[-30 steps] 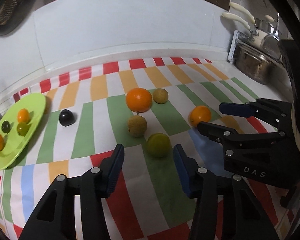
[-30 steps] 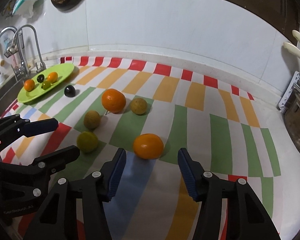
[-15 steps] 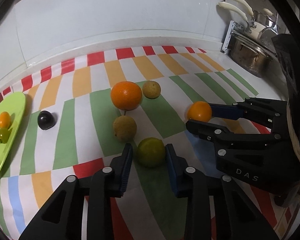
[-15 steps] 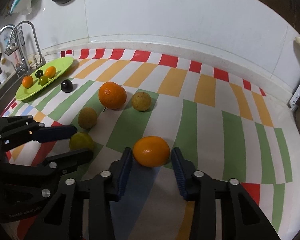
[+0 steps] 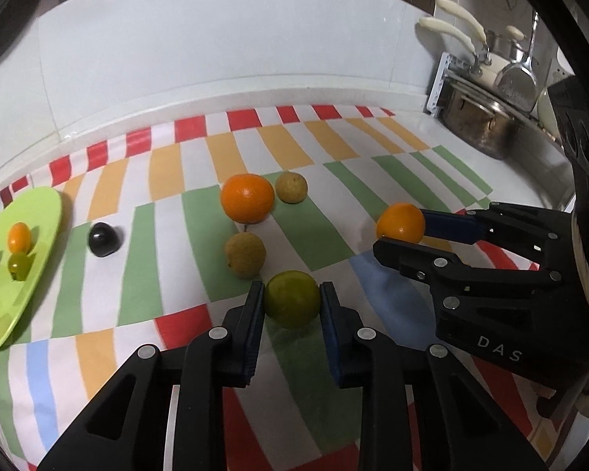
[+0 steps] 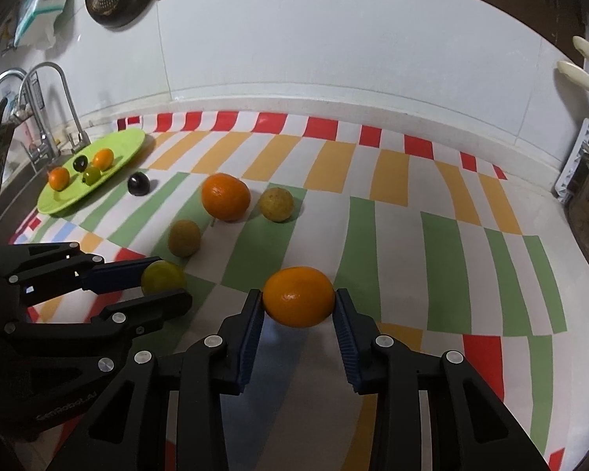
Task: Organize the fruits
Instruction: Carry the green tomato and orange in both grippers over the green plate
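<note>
The left gripper [image 5: 292, 306] clamps a lime [image 5: 291, 303]; the right gripper [image 6: 299, 306] clamps a mandarin [image 6: 298, 296], both low over the striped cloth [image 6: 392, 243]. Beyond lie one orange [image 6: 225, 196], two brownish fruits [image 6: 184, 238] (species unclear) and one dark plum [image 6: 139, 183]. The green plate [image 6: 55, 202] at the cloth's left end carries four small fruits. The right gripper's body reads "DAS" in the left view.

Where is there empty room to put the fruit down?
The cloth lies bare right of the yellowish fruit, toward the pot rack. The green plate has bare room at its back end. It is crowded around the big orange.
</note>
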A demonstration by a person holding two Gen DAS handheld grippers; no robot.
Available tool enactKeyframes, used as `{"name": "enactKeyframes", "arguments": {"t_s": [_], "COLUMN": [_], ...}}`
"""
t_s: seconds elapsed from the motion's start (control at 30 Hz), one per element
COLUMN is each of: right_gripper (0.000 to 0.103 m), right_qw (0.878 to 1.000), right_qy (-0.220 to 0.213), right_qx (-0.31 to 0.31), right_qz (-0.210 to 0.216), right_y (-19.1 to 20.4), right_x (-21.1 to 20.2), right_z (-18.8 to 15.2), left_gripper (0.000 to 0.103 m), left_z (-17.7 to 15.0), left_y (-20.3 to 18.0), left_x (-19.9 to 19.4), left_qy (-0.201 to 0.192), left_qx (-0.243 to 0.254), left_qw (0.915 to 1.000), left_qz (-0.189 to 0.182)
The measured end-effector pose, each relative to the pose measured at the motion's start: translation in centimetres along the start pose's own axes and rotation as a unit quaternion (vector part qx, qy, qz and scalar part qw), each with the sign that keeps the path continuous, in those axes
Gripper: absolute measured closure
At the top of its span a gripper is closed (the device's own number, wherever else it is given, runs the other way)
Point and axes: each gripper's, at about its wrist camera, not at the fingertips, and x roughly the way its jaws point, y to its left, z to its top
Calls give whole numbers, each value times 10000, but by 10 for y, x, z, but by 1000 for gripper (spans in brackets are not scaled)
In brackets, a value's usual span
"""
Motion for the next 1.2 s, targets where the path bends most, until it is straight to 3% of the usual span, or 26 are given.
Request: {"name": "enactKeyframes", "arguments": {"t_s": [0.7, 1.2], "right_gripper": [66, 66], "right_qw": [9978, 9930], "right_qy": [-606, -974], "right_qx": [-194, -326], "right_qz": [198, 584], "right_y": [78, 140], "right_x": [-68, -81], "right_z": [20, 48], "left_gripper": [75, 75], "left_z": [-12, -19], "left_y": [44, 93], "left_x": [-106, -156], "left_qy": [-827, -1225], "left_qx": [-230, -450], "left_qw": [9957, 9886], "left_qz": [350, 752]}}
